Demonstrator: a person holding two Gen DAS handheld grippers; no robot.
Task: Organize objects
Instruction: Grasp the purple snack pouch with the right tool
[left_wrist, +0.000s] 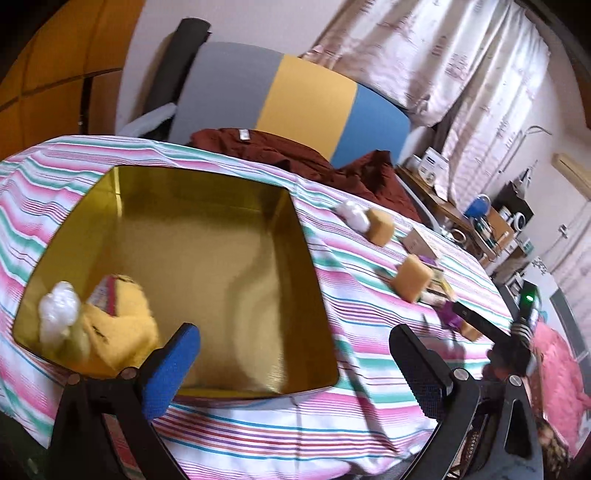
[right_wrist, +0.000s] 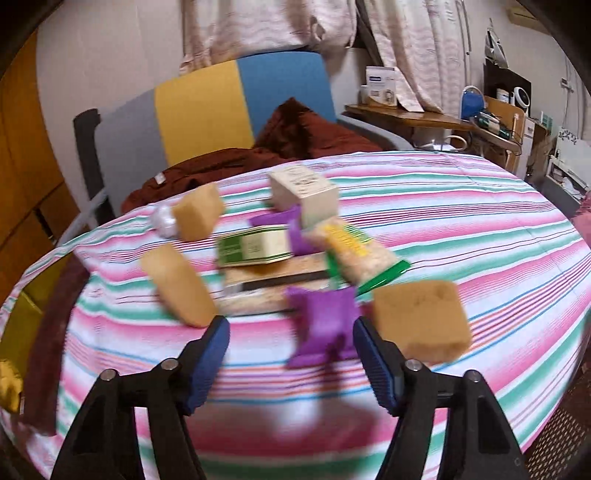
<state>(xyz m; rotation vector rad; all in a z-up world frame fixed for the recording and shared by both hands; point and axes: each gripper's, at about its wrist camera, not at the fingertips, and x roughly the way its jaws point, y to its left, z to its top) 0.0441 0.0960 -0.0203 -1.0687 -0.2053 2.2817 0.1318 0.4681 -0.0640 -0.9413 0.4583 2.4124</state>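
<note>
The left tool hangs over the near edge of a gold tin box, its blue-padded fingers spread wide with nothing between them; one pad overlaps the box's near rim in the view, though contact cannot be told. The right tool stands about half open above the striped surface, and no pad presses on anything: a purple pouch lies between and just beyond its fingertips, close to the right-hand finger, blurred so that touch cannot be judged. The box sits on the striped cloth near the left side of the surface, open at the top, and holds a yellow cloth-like item and a white crumpled plastic bag, both tucked together in its near-left corner; the rest of its shiny floor is bare. The other things lie loose on the surface to the right of the box: a tan sponge block just right of the purple pouch, a second sponge block to the left, a third farther back beside a small white wad, a green-and-white carton, a pale upright carton, a clear green-edged packet of pale grains, and a flat brown pack beneath them. A dark red garment lies at the far edge, before a chair.
</note>
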